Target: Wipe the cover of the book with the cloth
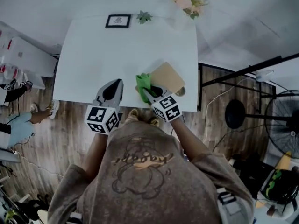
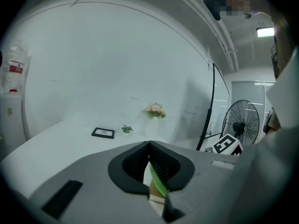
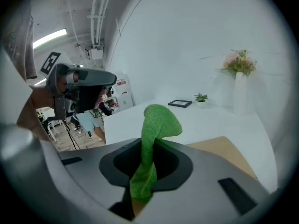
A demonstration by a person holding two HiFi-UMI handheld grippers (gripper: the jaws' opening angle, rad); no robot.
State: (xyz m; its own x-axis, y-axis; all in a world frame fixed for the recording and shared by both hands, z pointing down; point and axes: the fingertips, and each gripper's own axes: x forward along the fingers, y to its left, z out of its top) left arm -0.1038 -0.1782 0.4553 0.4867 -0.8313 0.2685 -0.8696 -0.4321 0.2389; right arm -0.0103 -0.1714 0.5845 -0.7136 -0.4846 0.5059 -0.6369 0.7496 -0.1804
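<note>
Right now my right gripper (image 1: 149, 94) pinches the crumpled green cloth (image 3: 159, 118) just left of the tan-covered book (image 1: 167, 77), which lies near the white worktop's (image 1: 93, 55) edge. My left gripper (image 1: 112, 88), pressed together and empty, isn't bracing the book, so I judge wiping could shove it off.

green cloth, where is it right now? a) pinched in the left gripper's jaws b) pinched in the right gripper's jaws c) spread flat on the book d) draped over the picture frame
B: the right gripper view shows the green cloth clamped between the jaws of the right gripper, sticking up above the tan book.
</note>
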